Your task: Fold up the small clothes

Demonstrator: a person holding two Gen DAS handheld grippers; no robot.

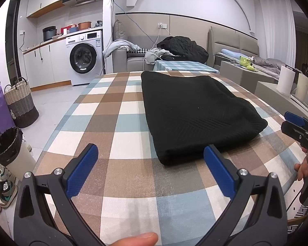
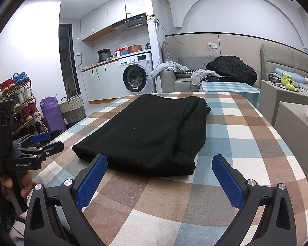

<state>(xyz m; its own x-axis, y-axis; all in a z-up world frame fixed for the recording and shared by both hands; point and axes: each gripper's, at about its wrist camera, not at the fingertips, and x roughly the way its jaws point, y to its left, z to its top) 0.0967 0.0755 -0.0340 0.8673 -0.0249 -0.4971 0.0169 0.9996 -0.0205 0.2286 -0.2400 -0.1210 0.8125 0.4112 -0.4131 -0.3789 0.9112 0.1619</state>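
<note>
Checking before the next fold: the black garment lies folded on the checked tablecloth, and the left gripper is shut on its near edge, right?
Not quite. The black garment does lie folded on the checked tablecloth, but the left gripper is open and holds nothing; the left wrist view shows its fingers spread apart.

Both grippers spread wide, holding nothing.

The left gripper [image 1: 151, 150] and the right gripper [image 2: 160, 162] point forward side by side, blue pads [image 1: 82, 170] parted, a hand [image 2: 12, 186] gripping each handle.

Folded black garment [image 1: 197, 112] on checked tablecloth [image 1: 117, 119], left gripper [image 1: 151, 153] jaws spread
</note>
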